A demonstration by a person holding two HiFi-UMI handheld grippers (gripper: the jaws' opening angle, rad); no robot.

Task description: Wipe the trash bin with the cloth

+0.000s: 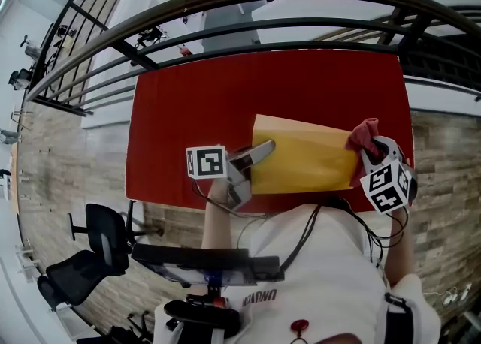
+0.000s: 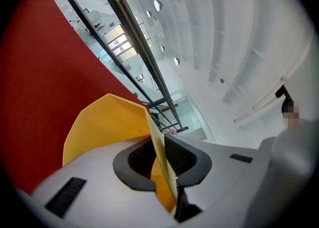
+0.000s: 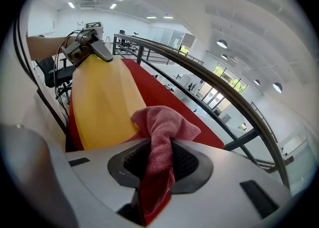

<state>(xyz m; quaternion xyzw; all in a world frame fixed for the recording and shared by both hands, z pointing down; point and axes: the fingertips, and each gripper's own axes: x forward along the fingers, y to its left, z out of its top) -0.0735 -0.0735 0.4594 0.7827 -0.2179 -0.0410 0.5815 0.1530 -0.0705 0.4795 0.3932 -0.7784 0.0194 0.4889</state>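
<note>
- The yellow trash bin (image 1: 304,156) lies on its side on the red bench (image 1: 225,87), in the lower middle of the head view, wider end to the left, narrower end to the right
- The left hand-held gripper (image 1: 258,153) is closed narrow on the bin's thin wall at its left edge, with the wall pinched between the pads; it works as the anchor
- The right hand-held gripper (image 1: 373,156) is clamped on a pink-red cloth (image 1: 364,134), which bunches out past the jaws at the bin's upper right corner and seems to touch it
- The step in hand looks like wiping the bin's outer side, starting from the right end
- To do it well, lead with the loose bunch of cloth, not the jaw tips, and lay it flat on the plastic
- Stroke along the bin's length toward the left in overlapping passes
- Press lightly: the wall looks thin and may flex, and the bin could slide on the bench
- Hold the left grip steady, then roll the bin to reach the unwiped sides
</note>
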